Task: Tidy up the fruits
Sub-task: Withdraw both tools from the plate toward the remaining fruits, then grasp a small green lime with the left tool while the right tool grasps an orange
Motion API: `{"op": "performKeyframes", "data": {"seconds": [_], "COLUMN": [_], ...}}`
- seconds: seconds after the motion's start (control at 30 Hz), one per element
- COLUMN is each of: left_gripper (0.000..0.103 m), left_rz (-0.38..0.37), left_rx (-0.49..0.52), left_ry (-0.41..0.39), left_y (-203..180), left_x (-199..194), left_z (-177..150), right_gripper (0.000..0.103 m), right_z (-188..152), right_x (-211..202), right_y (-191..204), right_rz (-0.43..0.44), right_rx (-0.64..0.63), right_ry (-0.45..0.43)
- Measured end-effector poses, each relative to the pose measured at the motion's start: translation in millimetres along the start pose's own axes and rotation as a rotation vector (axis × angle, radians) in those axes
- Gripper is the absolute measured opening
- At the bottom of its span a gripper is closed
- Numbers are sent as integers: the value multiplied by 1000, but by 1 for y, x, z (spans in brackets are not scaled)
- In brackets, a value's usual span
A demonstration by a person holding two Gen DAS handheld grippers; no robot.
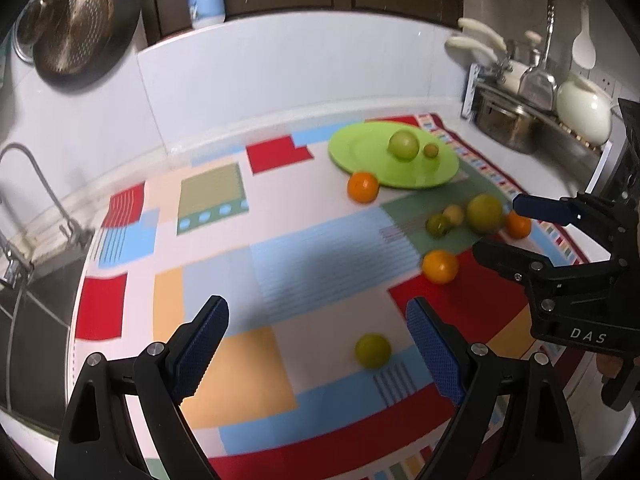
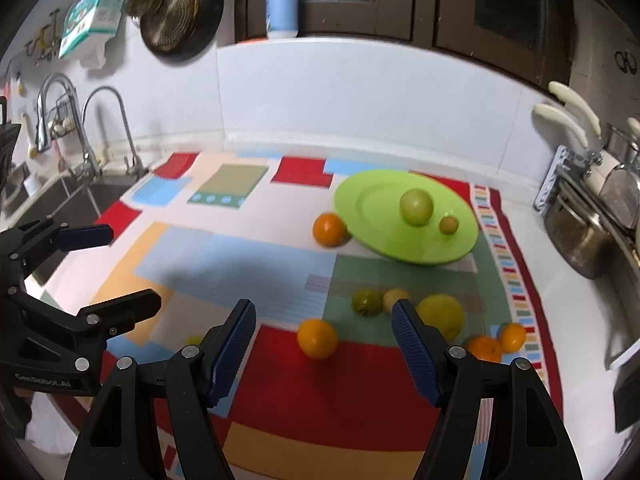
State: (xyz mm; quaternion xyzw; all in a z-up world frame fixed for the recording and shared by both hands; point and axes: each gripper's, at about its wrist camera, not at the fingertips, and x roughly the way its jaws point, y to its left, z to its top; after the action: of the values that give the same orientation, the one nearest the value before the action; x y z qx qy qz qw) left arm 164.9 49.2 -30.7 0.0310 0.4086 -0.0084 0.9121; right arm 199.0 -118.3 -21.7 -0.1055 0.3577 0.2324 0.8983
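Holding both grippers spread wide above the patchwork mat [image 1: 280, 264], you have nothing between either pair of fingers. Your left gripper [image 1: 318, 346] hangs over the near part of the mat, jaws far apart; a lone green fruit [image 1: 373, 350] lies on the mat between them, nearer the right-hand pad, touching neither. Your right gripper [image 2: 324, 344] is equally agape, empty, over the red patch; an orange [image 2: 317, 338] sits on the mat in the gap, clear of both pads.

Green plate [image 2: 360, 200] at the far right of the mat carries a large green fruit [image 2: 416, 206] and a small one [image 2: 448, 224], close together. Second orange [image 2: 329, 229] rests against the plate's near-left rim.

Loose cluster on the green patch: dark green fruit [image 2: 367, 302], pale small fruit [image 2: 394, 298], big yellow-green fruit [image 2: 442, 316], two more oranges [image 2: 512, 337] at the striped border.

Sink with taps [image 2: 102, 128] to the left; pots [image 2: 576, 240] to the right.
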Motion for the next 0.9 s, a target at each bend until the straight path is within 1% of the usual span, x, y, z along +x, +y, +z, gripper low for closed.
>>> {"op": "performKeyframes", "data": {"seconds": [0.13,0.3,0.43,0.53,0.63,0.7,0.77,0.8,0.87,0.9], "left_gripper": [91,90,90,88,83,76,72,68,61,57], "left_rz": [-7,-34,-24,-38,-51,-60,-71,-75,-79,-84], "left_rx": [-8,-14,-2,-3,-7,-13,-18,-14,-7,-1], "left_ry": [51,111,136,159,179,191,199,201,201,204], "left_y": [0,-4,-9,-11,-13,-14,-14,-15,-18,-19], "left_x": [11,27,39,48,56,61,64,66,67,68], "left_z": [-12,-22,-28,-31,-32,-32,-32,-32,-32,-32], "right_gripper": [71,71,71,71,70,70,69,69,66,63], "right_z": [-10,-20,-26,-28,-29,-29,-29,-29,-28,-29], "right_x": [12,27,41,49,56,62,66,68,73,75], "right_y": [3,2,-3,-5,-5,-5,-5,-5,-6,-7], "right_rz": [12,16,24,36,39,38,36,35,31,32], "right_rx": [-13,-12,6,13,9,7,6,5,6,9], "right_ry": [46,93,136,156,167,172,177,179,182,184]}}
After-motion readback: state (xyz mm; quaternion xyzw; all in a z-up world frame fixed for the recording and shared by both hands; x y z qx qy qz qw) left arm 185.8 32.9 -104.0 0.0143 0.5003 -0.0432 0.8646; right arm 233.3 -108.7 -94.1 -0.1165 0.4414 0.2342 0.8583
